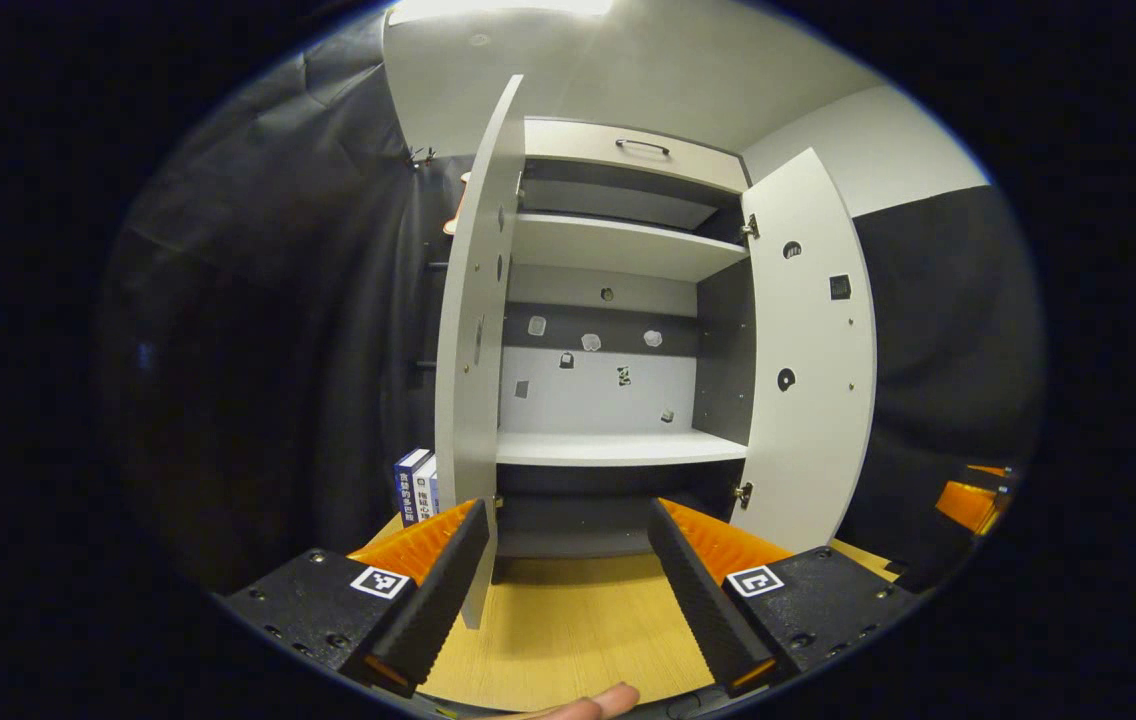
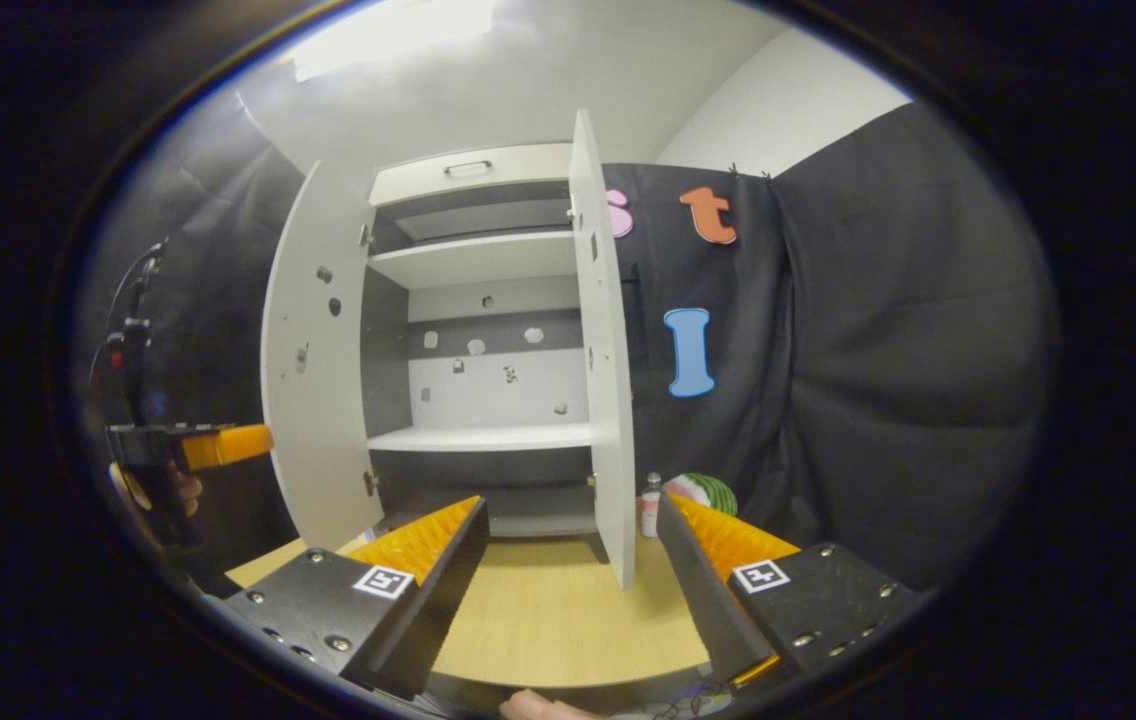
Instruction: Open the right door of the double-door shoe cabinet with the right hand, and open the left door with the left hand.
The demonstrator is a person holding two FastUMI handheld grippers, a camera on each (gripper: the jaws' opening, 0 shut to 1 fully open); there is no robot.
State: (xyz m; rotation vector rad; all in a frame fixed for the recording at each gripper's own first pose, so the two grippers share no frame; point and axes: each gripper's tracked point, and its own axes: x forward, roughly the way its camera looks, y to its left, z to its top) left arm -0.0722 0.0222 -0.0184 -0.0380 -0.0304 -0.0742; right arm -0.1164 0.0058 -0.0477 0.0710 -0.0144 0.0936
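- Already, both doors of the cabinet (image 1: 618, 300) stood swung wide, so I judged the opening all but done.
- My left gripper (image 1: 568, 590) had its fingers spread well apart and held nothing; the left door (image 1: 473, 340) stood edge-on just inside the left finger, seemingly touching neither finger.
- My right gripper (image 2: 568, 585) was likewise wide open and empty, with the right door (image 2: 603, 340) edge-on between its fingers, nearer the right one.
- To finish well, I reckoned each hand should draw straight back, clear of its door's edge, so as not to knock the door shut.
- The left gripper view showed books (image 1: 416, 485) standing on the table (image 1: 578, 630) beside the left door, and the right door's inner face.
- The right gripper view showed instead a small bottle (image 2: 650, 510) and a striped round thing (image 2: 703, 492) beside the right door, and my other gripper, held in a hand, at far left.
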